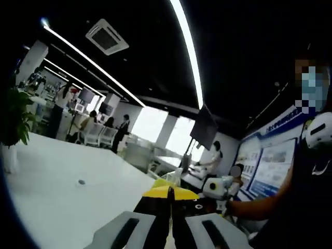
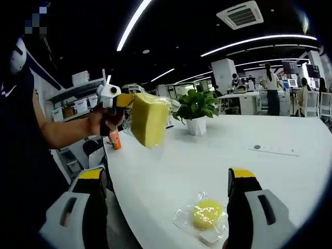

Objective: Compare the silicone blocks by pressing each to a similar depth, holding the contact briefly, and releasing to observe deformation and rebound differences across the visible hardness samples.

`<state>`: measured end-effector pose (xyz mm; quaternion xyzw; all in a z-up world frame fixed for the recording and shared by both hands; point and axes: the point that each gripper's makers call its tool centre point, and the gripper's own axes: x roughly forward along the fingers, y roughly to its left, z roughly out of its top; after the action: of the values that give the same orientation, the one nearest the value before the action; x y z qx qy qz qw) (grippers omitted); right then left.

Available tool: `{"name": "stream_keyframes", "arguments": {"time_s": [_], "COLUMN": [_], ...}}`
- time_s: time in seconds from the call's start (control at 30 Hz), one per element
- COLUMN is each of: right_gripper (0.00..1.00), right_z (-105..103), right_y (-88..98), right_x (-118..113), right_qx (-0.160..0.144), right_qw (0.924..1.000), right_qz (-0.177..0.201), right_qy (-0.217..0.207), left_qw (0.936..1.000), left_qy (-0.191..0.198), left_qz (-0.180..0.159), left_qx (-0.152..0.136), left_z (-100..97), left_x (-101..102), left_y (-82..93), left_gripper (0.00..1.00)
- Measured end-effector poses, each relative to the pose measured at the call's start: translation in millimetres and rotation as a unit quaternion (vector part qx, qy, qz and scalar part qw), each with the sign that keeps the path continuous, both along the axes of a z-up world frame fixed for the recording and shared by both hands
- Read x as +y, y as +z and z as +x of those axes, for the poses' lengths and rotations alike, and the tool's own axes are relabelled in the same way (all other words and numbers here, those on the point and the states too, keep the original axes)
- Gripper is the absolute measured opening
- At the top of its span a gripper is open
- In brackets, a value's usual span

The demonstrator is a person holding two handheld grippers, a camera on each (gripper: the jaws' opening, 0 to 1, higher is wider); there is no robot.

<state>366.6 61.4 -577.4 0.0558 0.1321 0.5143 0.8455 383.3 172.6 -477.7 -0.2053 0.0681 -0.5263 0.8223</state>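
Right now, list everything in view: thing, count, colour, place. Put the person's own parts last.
Wrapped silicone block: 1, yellow, held up in the left claw, above the table's near end.
Wrapped round silicone sample: 1, yellow, lying on the table between the right claw's open jaws.
Table: 1, white, long, running away from the camera.
Potted plant: 1, green in a white pot, on the table behind the block.
Orange bottle: 1, at the table's edge below the held block.
Table socket plate: 1, grey, on the right of the table.
Hanging monitor: 1, dark, in the left claw view.
Background people: several, by the far desks.
Person's hand: 1, gripping the left claw's handle.
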Motion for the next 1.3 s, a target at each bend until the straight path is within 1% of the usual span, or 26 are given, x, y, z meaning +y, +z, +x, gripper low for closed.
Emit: {"name": "stream_keyframes", "arguments": {"time_s": [0.03, 0.07, 0.13, 0.17, 0.23, 0.37, 0.5, 0.63, 0.7, 0.77, 0.9, 0.97, 1.03, 1.1, 1.17, 1.23, 1.3], "right_gripper": [0.9, 0.89, 0.88, 0.88, 0.86, 0.84, 0.81, 0.79, 0.77, 0.75, 0.69, 0.62, 0.52, 0.49, 0.48, 0.49, 0.48], "right_z": [1, 3, 4, 5, 7, 8, 4, 2, 0, -3, -5, -6, -8, -7, -6, -11, -10], "right_y": [2.5, 8.9, 15.2, 20.0, 26.0, 39.2, 54.0, 57.3, 59.6, 61.9, 59.6, 57.0, 58.5, 58.9, 63.1, 71.0, 73.4], "right_x": [1, 5, 9, 11, 14, 23, 34, 46, 53, 59, 66, 68, 69, 70, 71, 74, 75], "right_qx": [-0.001, -0.004, -0.004, -0.005, -0.009, -0.018, -0.015, -0.016, -0.015, -0.013, -0.009, 0.005, 0.014, 0.015, 0.012, 0.022, 0.021], "right_qw": [1.0, 0.9999, 0.9996, 0.9994, 0.9992, 0.9983, 0.9952, 0.9933, 0.9918, 0.9899, 0.9882, 0.9864, 0.983, 0.9822, 0.9813, 0.9758, 0.975], "right_qz": [0.003, 0.012, 0.022, 0.029, 0.032, 0.042, 0.074, 0.08, 0.086, 0.095, 0.1, 0.11, 0.128, 0.135, 0.146, 0.169, 0.175], "right_qy": [0.002, 0.007, 0.015, 0.019, 0.023, 0.038, 0.063, 0.082, 0.093, 0.105, 0.116, 0.122, 0.131, 0.129, 0.124, 0.136, 0.136], "left_qw": [1.0, 1.0, 0.9996, 0.9994, 0.9992, 0.9987, 0.9981, 0.998, 0.9976, 0.9977, 0.9977, 0.9978, 0.9978, 0.9979, 0.9979, 0.997, 0.9969], "left_qy": [-0.002, -0.005, -0.01, -0.013, -0.016, -0.026, -0.047, -0.056, -0.061, -0.061, -0.062, -0.059, -0.059, -0.056, -0.055, -0.06, -0.059], "left_qz": [-0.004, -0.007, -0.027, -0.031, -0.037, -0.043, -0.038, -0.026, -0.025, -0.016, -0.009, -0.008, -0.009, -0.012, -0.016, -0.044, -0.048], "left_qx": [0.0, -0.002, 0.006, 0.003, 0.005, 0.005, -0.005, -0.016, -0.02, -0.026, -0.028, -0.029, -0.03, -0.03, -0.028, -0.019, -0.022], "left_z": [-0.6, -1.7, -2.6, -3.6, -4.3, -8.8, -17.8, -22.5, -24.8, -26.5, -25.7, -25.5, -26.1, -25.6, -25.1, -26.0, -26.6], "left_x": [0, -1, -2, -2, -2, -4, -11, -15, -17, -19, -17, -17, -17, -16, -16, -13, -14], "left_y": [2.4, 6.0, 13.9, 18.0, 22.3, 27.4, 31.5, 30.8, 31.1, 29.8, 26.8, 27.0, 27.5, 28.9, 29.9, 37.2, 40.1], "left_gripper": [0.0, 0.0, 0.0, 0.0, 0.0, 0.0, 0.0, 0.0, 0.0, 0.0, 0.0, 0.0, 0.0, 0.0, 0.0, 0.0, 0.0]}}
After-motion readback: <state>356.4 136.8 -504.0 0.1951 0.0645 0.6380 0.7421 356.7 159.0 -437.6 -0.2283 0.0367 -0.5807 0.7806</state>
